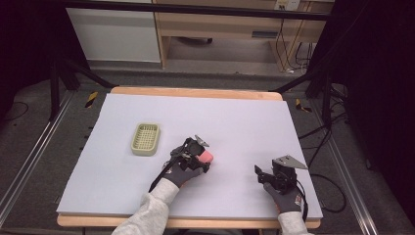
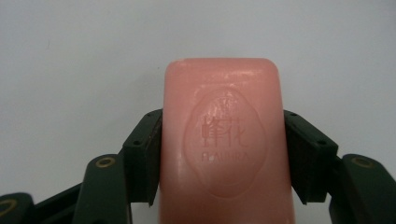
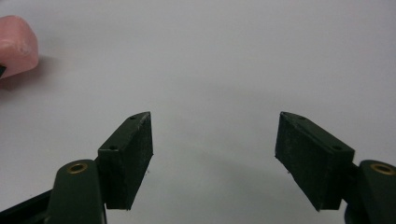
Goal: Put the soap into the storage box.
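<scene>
Left gripper [image 2: 224,154] clamps the pink soap [image 2: 223,140] across its long sides, a firm, probably slippery bar; right gripper [image 3: 212,154] gapes wide, empty.

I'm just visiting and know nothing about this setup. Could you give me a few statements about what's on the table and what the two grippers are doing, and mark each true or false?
1. The left gripper is shut on the pink soap. True.
2. The soap lies in the tray. False: it is between the left gripper's jaws, right of the tray and apart from it.
3. The right gripper is open with nothing between its jaws. True.
4. The tray is red. False: it is pale yellow-green.
5. The right gripper holds the tray. False: it is near the table's right front, far from the tray.
</scene>
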The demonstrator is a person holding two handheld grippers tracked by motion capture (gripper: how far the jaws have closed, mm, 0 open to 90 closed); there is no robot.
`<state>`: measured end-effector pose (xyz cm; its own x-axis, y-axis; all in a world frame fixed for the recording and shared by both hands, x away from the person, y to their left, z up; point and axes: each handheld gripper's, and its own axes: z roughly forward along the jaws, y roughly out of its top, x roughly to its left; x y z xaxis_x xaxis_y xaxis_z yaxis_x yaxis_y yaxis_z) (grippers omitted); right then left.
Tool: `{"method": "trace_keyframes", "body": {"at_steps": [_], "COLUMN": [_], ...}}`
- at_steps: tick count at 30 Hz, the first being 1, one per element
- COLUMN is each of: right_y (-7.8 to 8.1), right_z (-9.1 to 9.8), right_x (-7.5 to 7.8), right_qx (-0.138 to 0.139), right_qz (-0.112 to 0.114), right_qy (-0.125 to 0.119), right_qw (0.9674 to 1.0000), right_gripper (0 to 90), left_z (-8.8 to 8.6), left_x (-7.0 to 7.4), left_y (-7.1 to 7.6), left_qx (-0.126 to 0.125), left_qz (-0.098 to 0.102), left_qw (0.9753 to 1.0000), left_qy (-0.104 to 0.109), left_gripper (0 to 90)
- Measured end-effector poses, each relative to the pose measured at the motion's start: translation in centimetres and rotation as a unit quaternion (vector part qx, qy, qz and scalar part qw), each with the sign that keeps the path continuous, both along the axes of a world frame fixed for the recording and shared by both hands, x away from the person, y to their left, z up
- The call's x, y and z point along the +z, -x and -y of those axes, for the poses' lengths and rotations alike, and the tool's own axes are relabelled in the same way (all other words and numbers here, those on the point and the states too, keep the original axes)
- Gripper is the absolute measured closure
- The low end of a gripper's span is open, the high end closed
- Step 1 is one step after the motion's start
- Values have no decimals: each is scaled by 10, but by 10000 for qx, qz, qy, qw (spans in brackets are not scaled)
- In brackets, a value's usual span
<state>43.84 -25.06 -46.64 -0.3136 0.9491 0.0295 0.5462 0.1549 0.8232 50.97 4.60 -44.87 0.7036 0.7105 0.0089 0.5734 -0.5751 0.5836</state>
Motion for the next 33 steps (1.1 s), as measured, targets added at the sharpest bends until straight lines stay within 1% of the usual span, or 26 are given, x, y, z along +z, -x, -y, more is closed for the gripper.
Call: {"method": "trace_keyframes", "body": {"at_steps": [7,16,18,20,24,27,33], "right_y": [0,0,0,0,0,0,0], "right_z": [0,1,1,1,1,1,2], "right_x": [0,0,0,0,0,0,0], "right_qx": [4,-9,-15,-31,-46,-46,-54], "right_qz": [20,39,47,44,56,66,58], "right_qy": [26,25,24,-3,-7,6,0], "right_qw": [10000,10000,10000,10000,10000,10000,10000], "right_gripper": [277,276,275,275,274,272,271], "left_z": [-6,-21,-24,-29,-37,-43,-59], "left_x": [9,21,23,26,30,33,38], "left_y": [5,11,12,13,15,15,17], "left_qx": [-40,-62,-28,-30,50,79,168], "left_qz": [29,130,138,172,214,246,274], "left_qw": [10000,9998,9997,9997,9994,9994,9991], "left_qy": [71,137,192,193,266,227,270], "left_gripper": [372,371,371,371,372,372,371]}}
